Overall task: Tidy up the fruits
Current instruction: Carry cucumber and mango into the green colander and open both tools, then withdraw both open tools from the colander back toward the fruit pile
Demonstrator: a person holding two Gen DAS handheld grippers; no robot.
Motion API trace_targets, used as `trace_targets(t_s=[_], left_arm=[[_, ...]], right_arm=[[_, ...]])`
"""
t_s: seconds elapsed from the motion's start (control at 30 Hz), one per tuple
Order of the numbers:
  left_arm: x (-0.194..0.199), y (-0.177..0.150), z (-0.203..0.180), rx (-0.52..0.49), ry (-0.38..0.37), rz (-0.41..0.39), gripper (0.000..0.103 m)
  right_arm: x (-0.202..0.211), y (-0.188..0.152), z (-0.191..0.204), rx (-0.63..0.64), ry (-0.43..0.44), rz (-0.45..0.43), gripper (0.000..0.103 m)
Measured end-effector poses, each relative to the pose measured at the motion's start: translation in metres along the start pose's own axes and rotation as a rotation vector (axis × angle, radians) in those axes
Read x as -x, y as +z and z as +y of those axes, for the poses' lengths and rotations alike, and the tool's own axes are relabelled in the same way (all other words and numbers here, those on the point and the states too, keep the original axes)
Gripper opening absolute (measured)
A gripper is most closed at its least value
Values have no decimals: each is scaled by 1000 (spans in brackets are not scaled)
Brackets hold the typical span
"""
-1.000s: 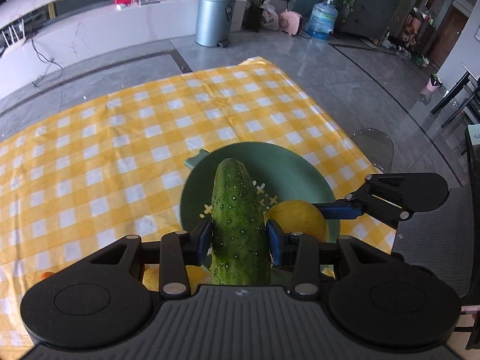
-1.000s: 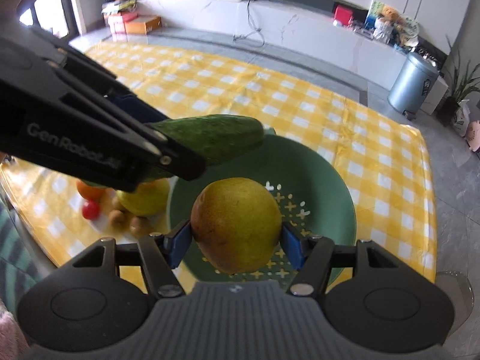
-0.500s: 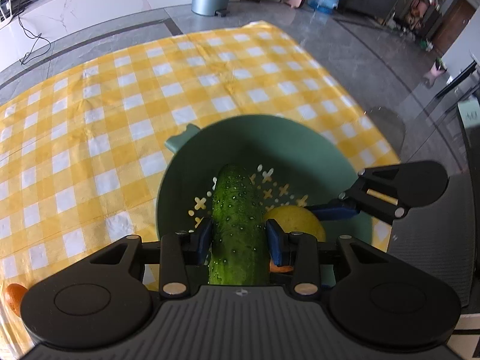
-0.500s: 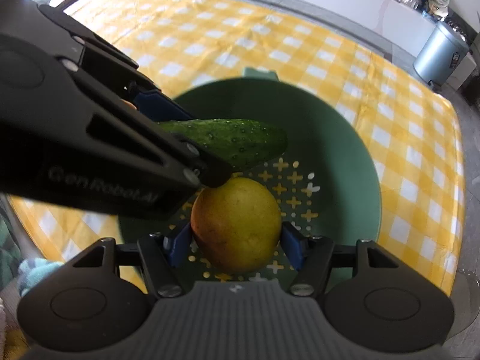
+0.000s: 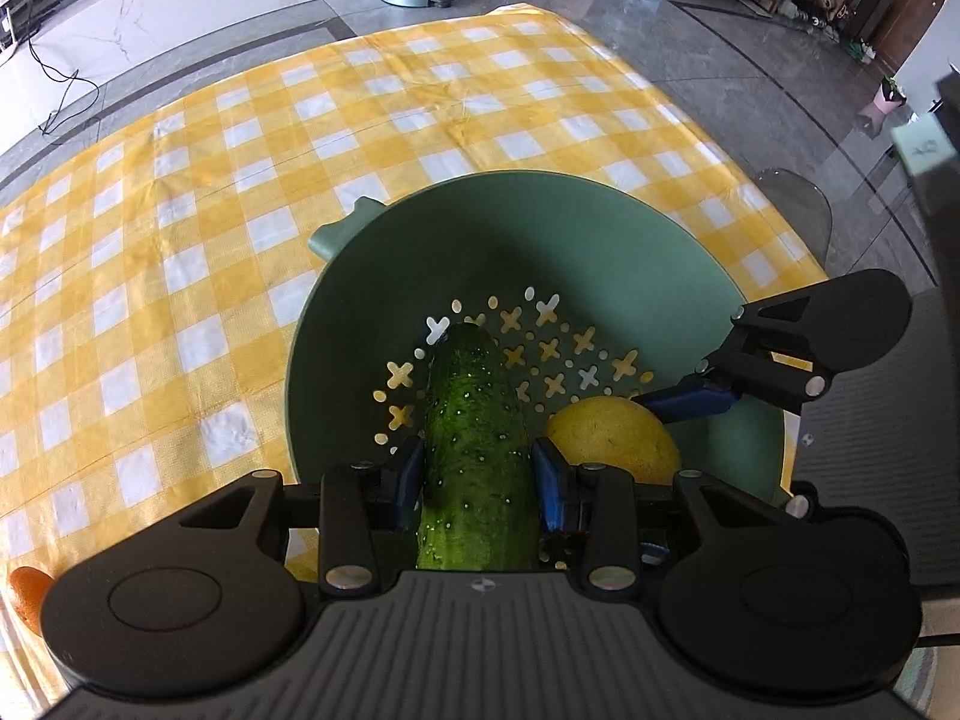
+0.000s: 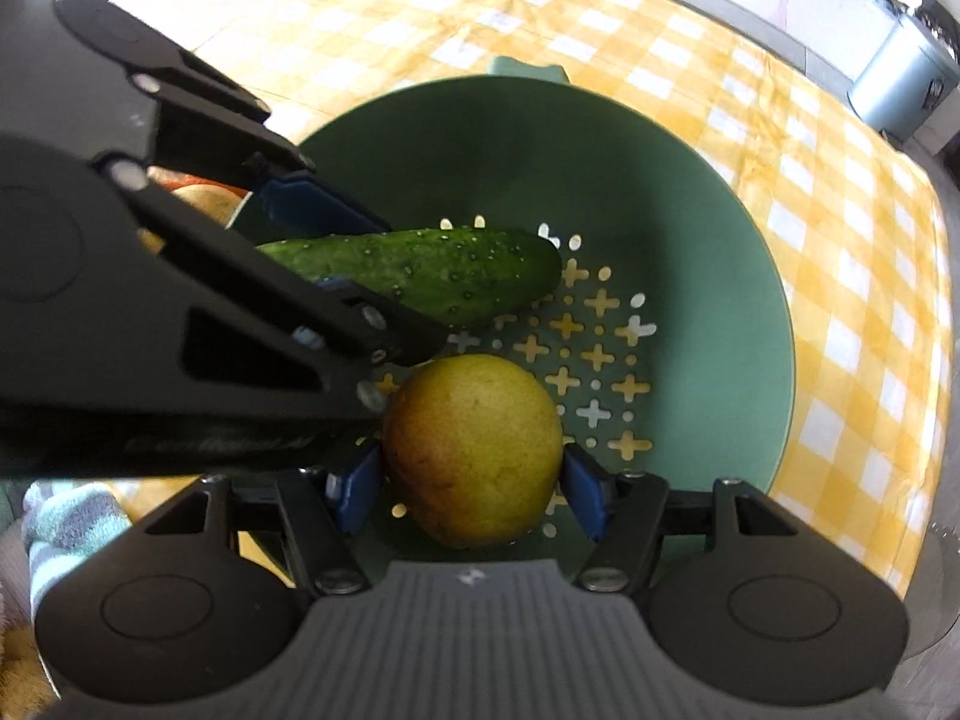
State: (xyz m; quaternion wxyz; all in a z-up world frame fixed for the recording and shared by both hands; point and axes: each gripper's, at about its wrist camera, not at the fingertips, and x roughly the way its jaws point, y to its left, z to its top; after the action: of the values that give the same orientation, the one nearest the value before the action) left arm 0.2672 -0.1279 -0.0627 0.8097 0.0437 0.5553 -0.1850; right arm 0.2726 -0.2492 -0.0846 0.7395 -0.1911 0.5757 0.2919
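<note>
Left gripper [image 5: 474, 480] clamped on cucumber [image 5: 474, 420], right gripper [image 6: 474, 489] clamped on pear [image 6: 474, 450]; both low inside green colander [image 5: 600, 228], neither released. Remaining, by my estimate: release both, then collect orange fruit [image 5: 27, 594] left on checked surface [image 5: 180, 180].

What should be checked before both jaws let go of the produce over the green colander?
1. Left gripper shut on the cucumber: ok.
2. Right gripper shut on the pear: ok.
3. Both items inside the colander rim: ok.
4. Cucumber tip resting on the perforated floor: cannot tell.
5. Pear touching the floor: cannot tell.
6. Clearance between the two grippers: not ok; the left gripper sits right against the pear in the right wrist view.
</note>
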Motion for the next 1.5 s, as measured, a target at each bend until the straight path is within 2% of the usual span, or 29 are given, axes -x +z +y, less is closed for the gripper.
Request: trace_targets(t_s=[0.33,0.4,0.5,0.67,0.83,0.97,1.13,1.2,1.5], left_arm=[[-2,0,2,24,-15,27,44],[-3,-1,3,37,-31,30,48],[0,-3,4,56,-44,20,52],[6,-6,4,79,-50,8,58],[28,-10,2,81,-54,-45,63],[54,-16,0,72,-48,-99,63],[86,-28,-3,47,-16,-156,63],[98,-33,-4,34,5,-175,63],[142,-76,7,-5,63,-247,63]], right_arm=[[-9,8,-3,-34,10,35,62],[-10,9,-3,-35,11,46,63],[-4,12,1,-2,-21,31,73],[3,13,5,13,-35,26,73],[12,11,11,4,-61,10,75],[29,6,20,9,-89,-9,75],[55,-4,36,-6,-112,-69,76],[65,-9,42,-22,-105,-108,87],[87,-36,81,-127,-31,-287,87]])
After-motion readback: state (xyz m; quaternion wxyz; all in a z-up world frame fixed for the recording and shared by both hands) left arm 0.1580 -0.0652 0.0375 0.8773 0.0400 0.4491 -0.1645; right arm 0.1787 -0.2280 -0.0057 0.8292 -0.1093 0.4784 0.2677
